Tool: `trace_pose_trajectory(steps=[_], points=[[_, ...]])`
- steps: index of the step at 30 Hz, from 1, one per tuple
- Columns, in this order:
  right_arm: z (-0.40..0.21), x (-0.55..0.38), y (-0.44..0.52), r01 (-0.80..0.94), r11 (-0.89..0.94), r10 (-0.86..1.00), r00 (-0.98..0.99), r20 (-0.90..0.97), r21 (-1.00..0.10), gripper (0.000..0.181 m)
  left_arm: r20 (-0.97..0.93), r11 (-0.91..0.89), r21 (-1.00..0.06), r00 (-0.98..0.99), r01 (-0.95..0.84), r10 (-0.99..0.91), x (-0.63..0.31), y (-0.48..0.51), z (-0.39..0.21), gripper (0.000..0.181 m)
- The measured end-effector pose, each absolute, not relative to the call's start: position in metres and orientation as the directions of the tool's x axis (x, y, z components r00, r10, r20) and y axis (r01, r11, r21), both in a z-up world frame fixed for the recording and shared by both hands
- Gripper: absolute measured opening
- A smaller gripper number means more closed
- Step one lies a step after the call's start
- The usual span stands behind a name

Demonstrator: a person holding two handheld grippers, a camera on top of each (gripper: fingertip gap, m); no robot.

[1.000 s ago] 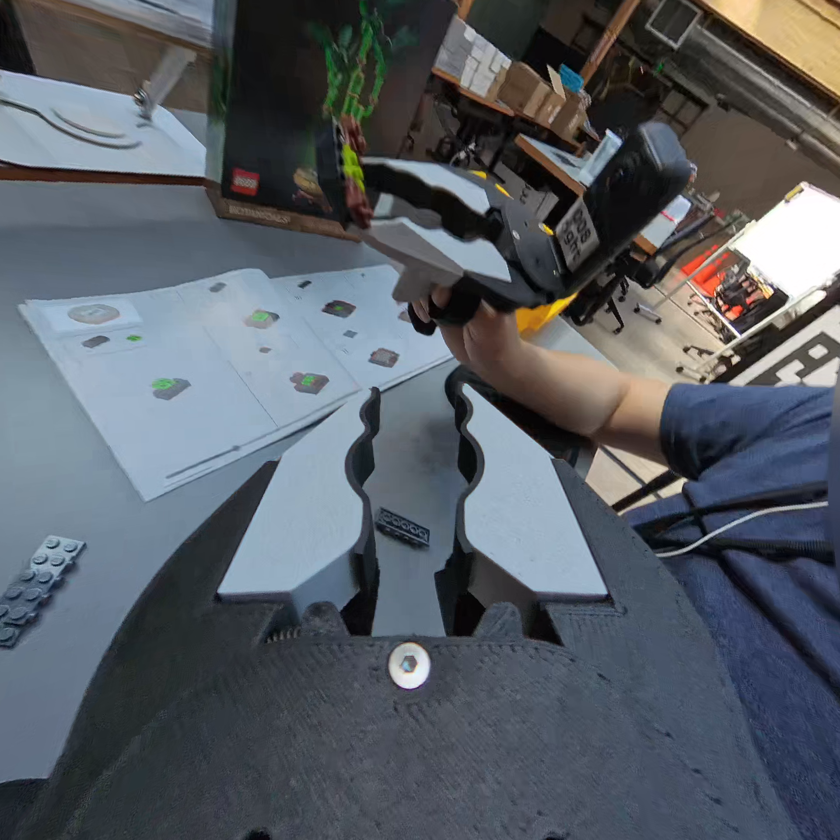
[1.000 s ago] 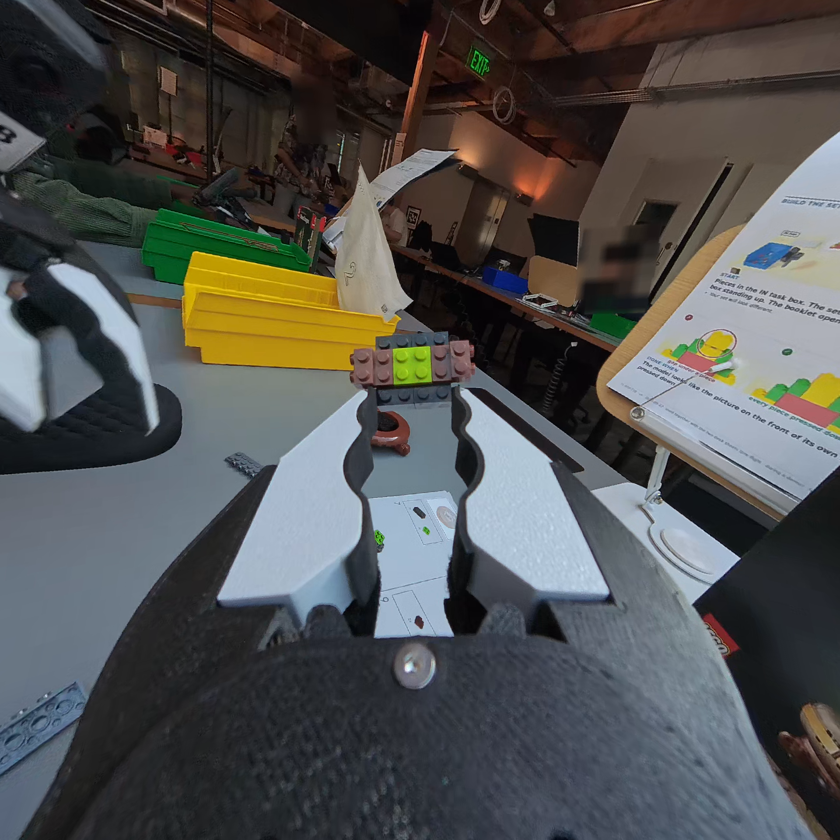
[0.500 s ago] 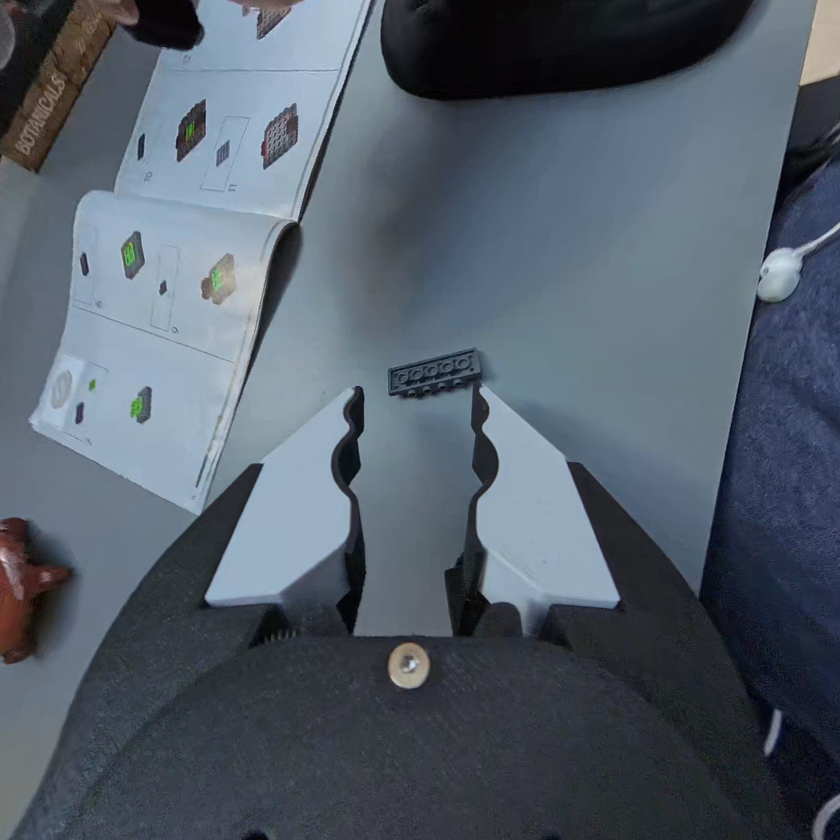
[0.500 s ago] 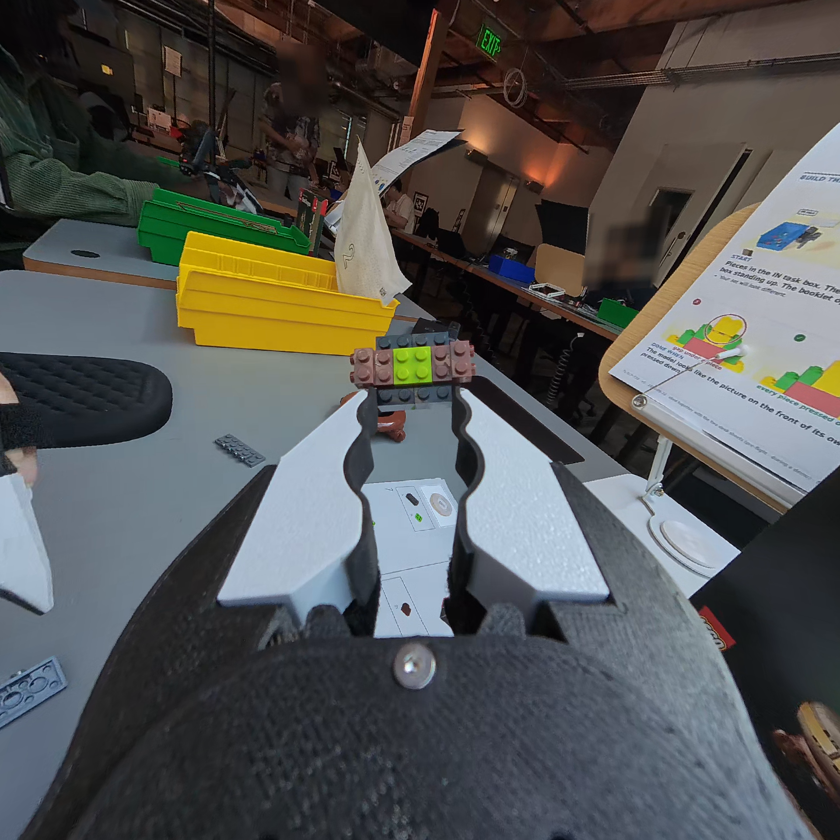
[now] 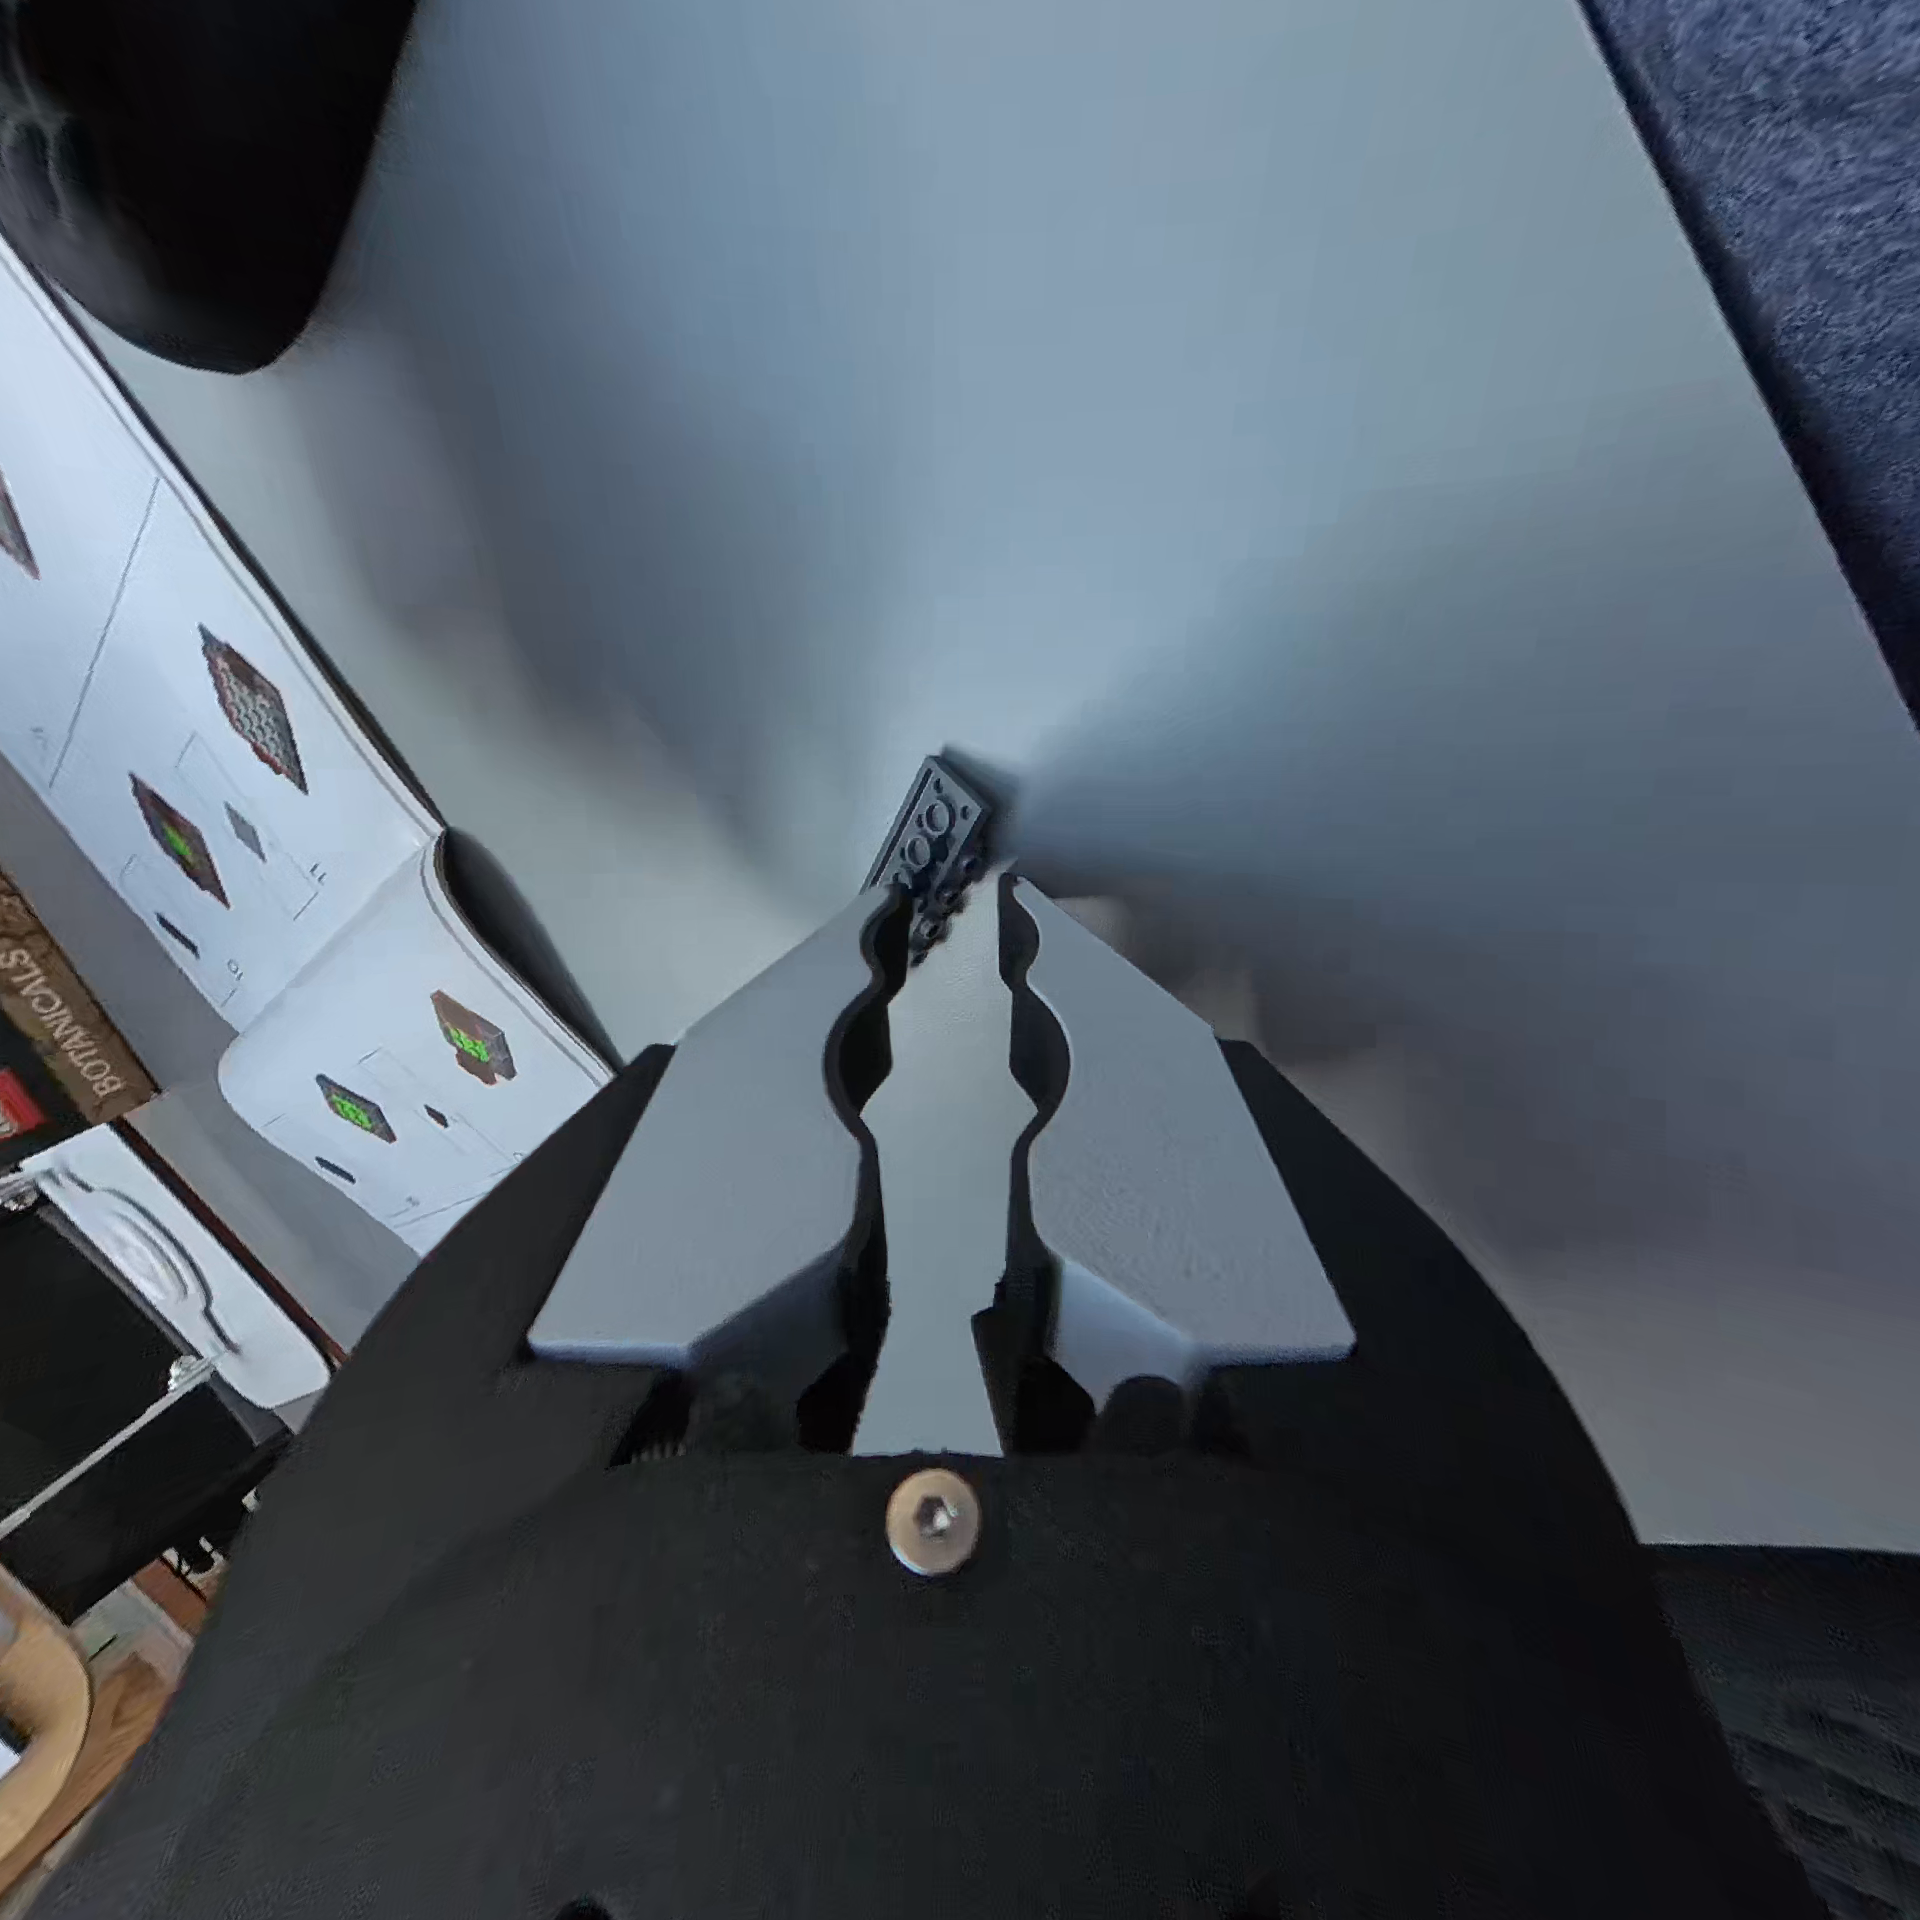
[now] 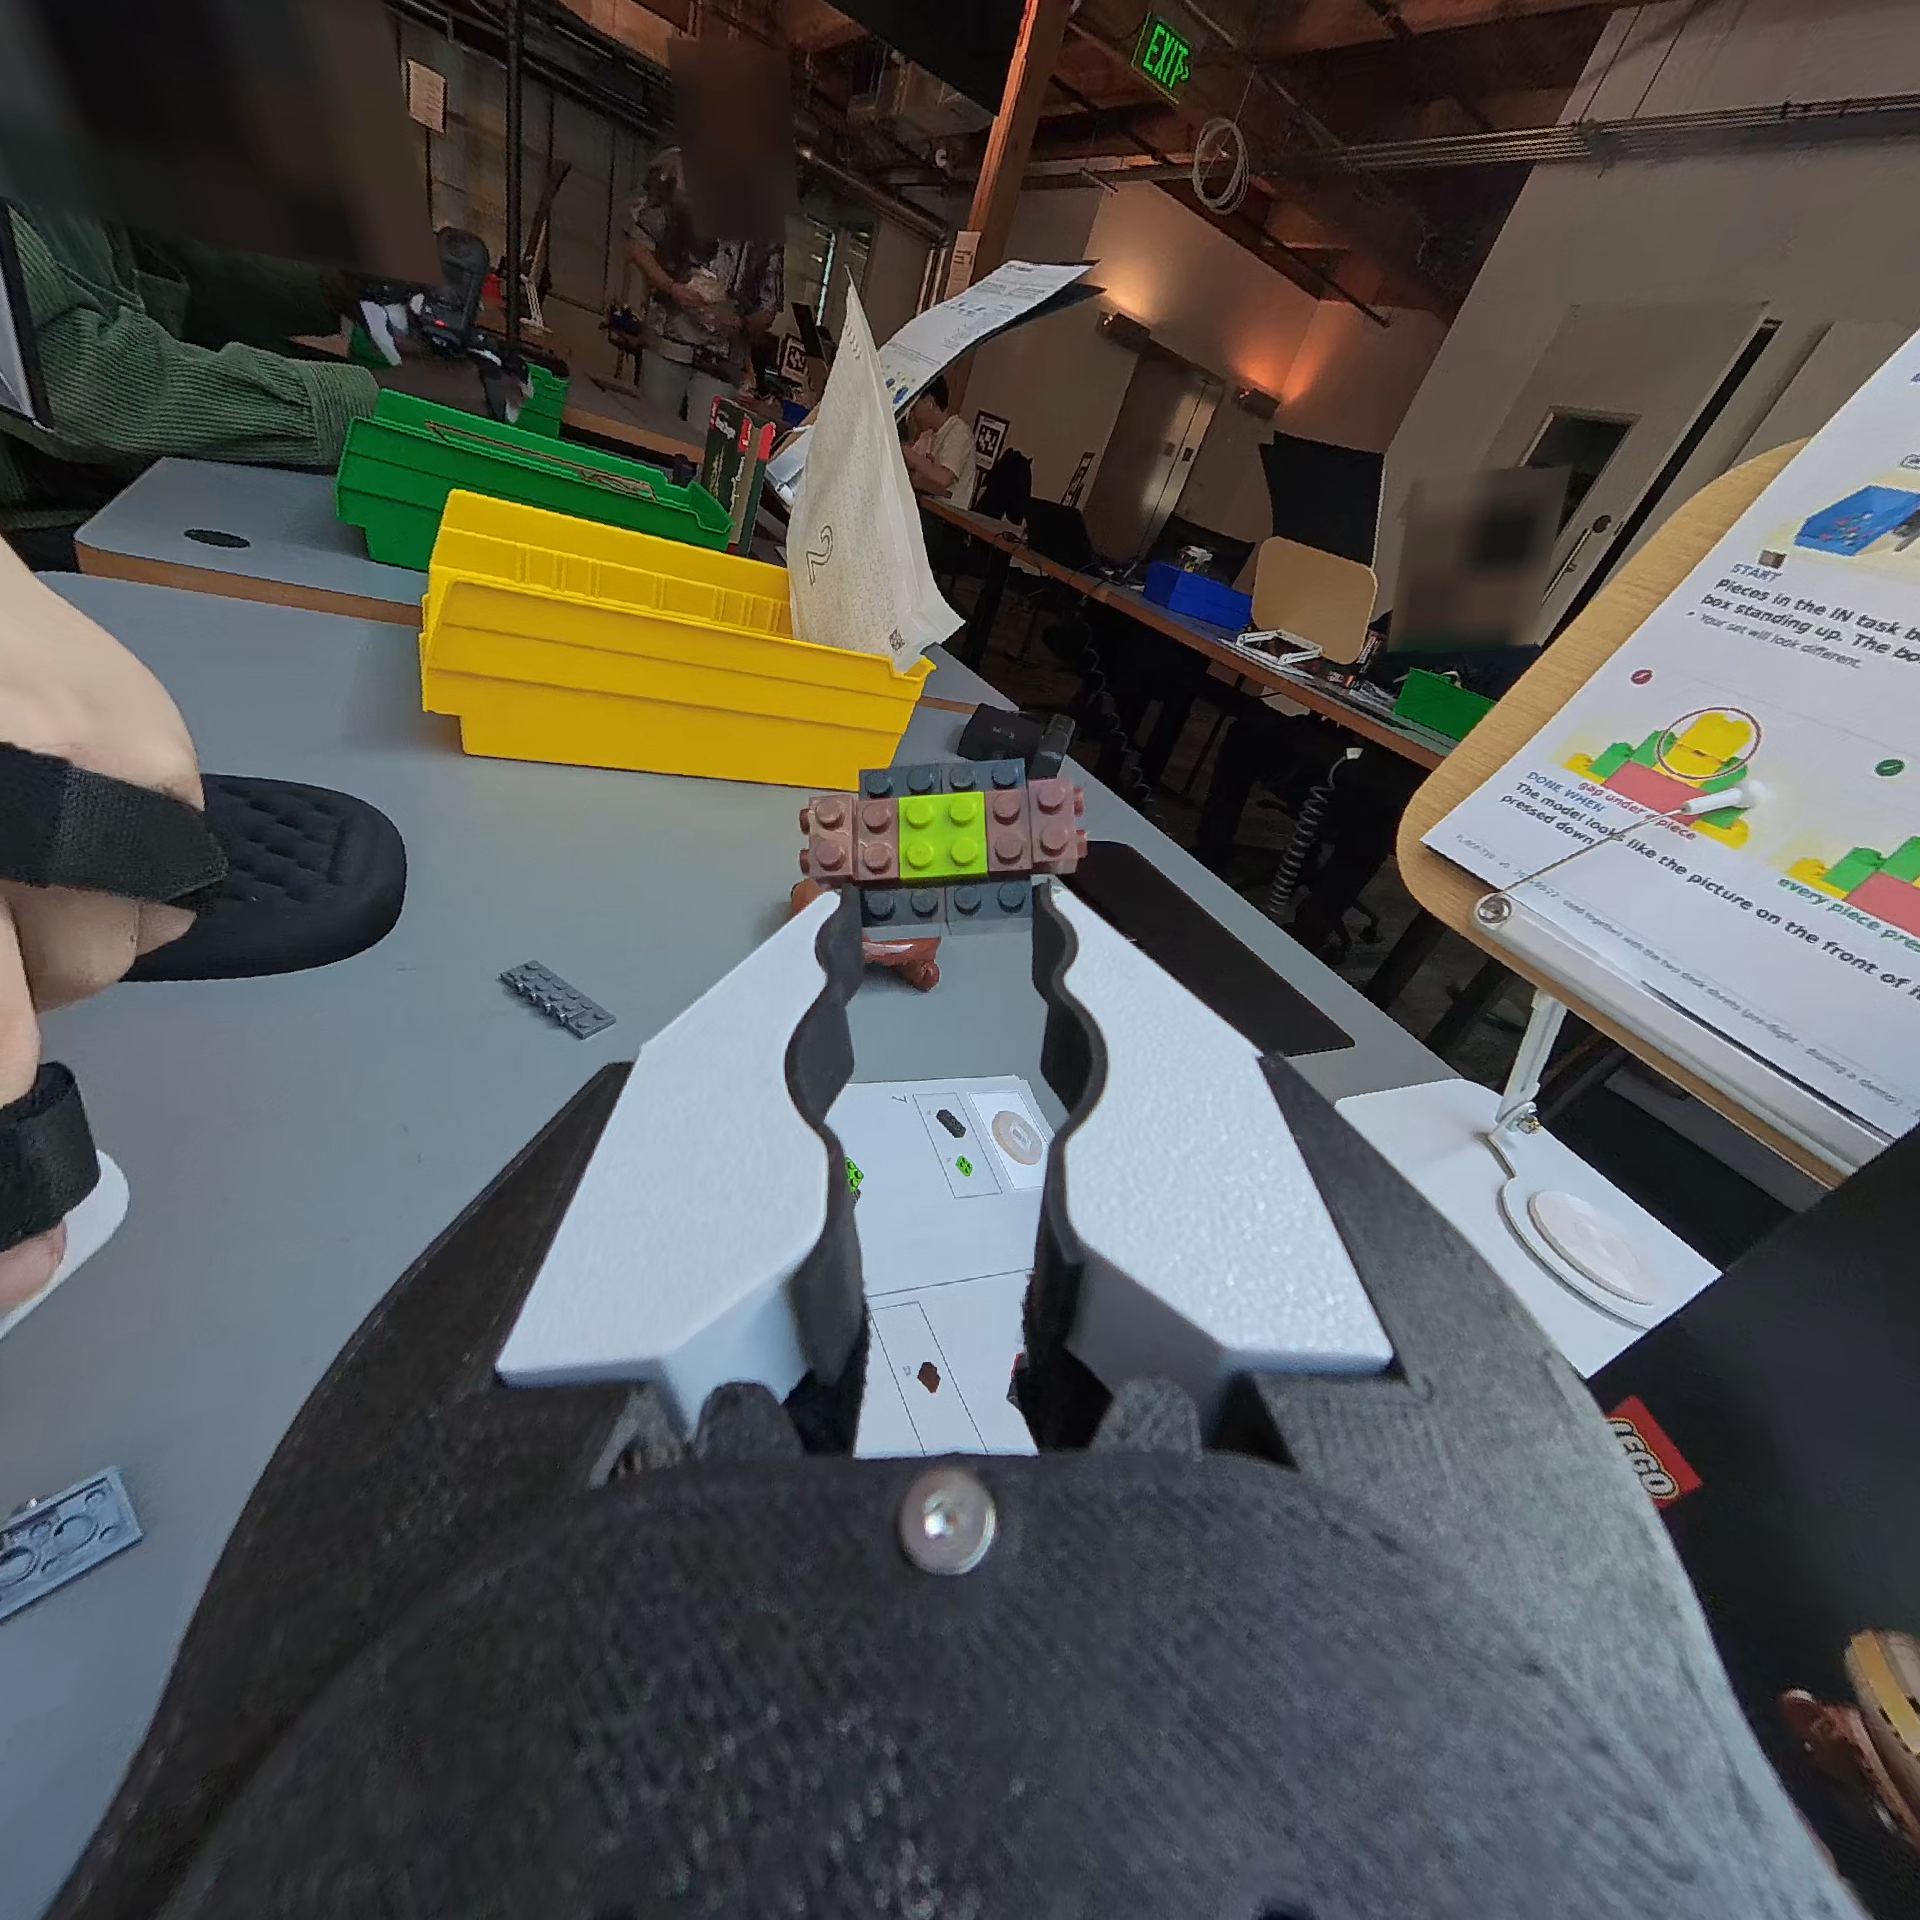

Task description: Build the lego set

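Fingers (image 6: 831,935) pinching brown-green studded assembly (image 6: 943,842)

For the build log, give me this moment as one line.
left gripper: closing around dark grey plate, grip unconfirmed | right gripper: holds brown-and-green assembly raised | table: booklet open

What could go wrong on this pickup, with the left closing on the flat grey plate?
1. The dark grey plate lies flat on the table; only its near end sits between the left gripper tips, which are not yet closed, so it may pivot or slide out.
2. The frame is motion-blurred, so a fast approach could nudge the plate.
3. The right gripper pinches only the lower edge of the partial build; pressing a piece on could lever it loose.
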State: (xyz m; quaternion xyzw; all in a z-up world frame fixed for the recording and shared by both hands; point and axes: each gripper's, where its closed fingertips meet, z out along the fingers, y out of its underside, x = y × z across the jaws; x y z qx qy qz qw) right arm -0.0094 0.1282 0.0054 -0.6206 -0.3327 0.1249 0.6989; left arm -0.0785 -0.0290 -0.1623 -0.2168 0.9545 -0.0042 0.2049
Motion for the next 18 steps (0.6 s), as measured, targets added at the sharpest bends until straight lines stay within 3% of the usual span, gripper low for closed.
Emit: trace_pose_trajectory(steps=[3, 6, 9, 11, 13, 14, 16, 18], points=[[0.006, -0.007, 0.129, 0.238, 0.2, 0.583, 0.751, 0.311, -0.95, 0.032, -0.378, 0.913, -0.113, -0.833, -0.393, -0.405, -0.073, -0.031, -0.162, 0.009], [0.007, -0.005, 0.13, 0.229, 0.193, 0.585, 0.754, 0.299, -0.954, 0.032, -0.37, 0.852, -0.143, -0.772, -0.503, -0.517, -0.07, -0.023, -0.159, 0.005], [0.004, -0.006, 0.131, 0.227, 0.184, 0.595, 0.749, 0.292, -0.956, 0.032, -0.391, 0.678, -0.321, -0.56, -0.661, -0.731, -0.061, -0.008, -0.14, 0.004], [-0.001, -0.01, 0.13, 0.243, 0.183, 0.617, 0.727, 0.303, -0.953, 0.032, -0.322, 0.436, -0.537, -0.303, -0.722, -0.897, -0.055, 0.008, -0.11, 0.004], [-0.009, -0.019, 0.127, 0.273, 0.189, 0.654, 0.681, 0.328, -0.943, 0.032, -0.059, 0.073, -0.753, -0.043, -0.654, -0.997, -0.056, 0.023, -0.07, 0.004], [-0.014, -0.024, 0.124, 0.287, 0.19, 0.677, 0.654, 0.337, -0.939, 0.032, 0.13, -0.127, -0.808, 0.036, -0.575, -0.991, -0.059, 0.029, -0.048, 0.004], [-0.023, -0.039, 0.115, 0.293, 0.188, 0.741, 0.584, 0.331, -0.938, 0.032, 0.459, -0.451, -0.799, 0.081, -0.399, -0.885, -0.067, 0.043, -0.007, 0.003], [-0.029, -0.051, 0.107, 0.296, 0.174, 0.778, 0.543, 0.315, -0.939, 0.032, 0.583, -0.583, -0.745, 0.108, -0.325, -0.805, -0.076, 0.059, 0.009, 0.003]])
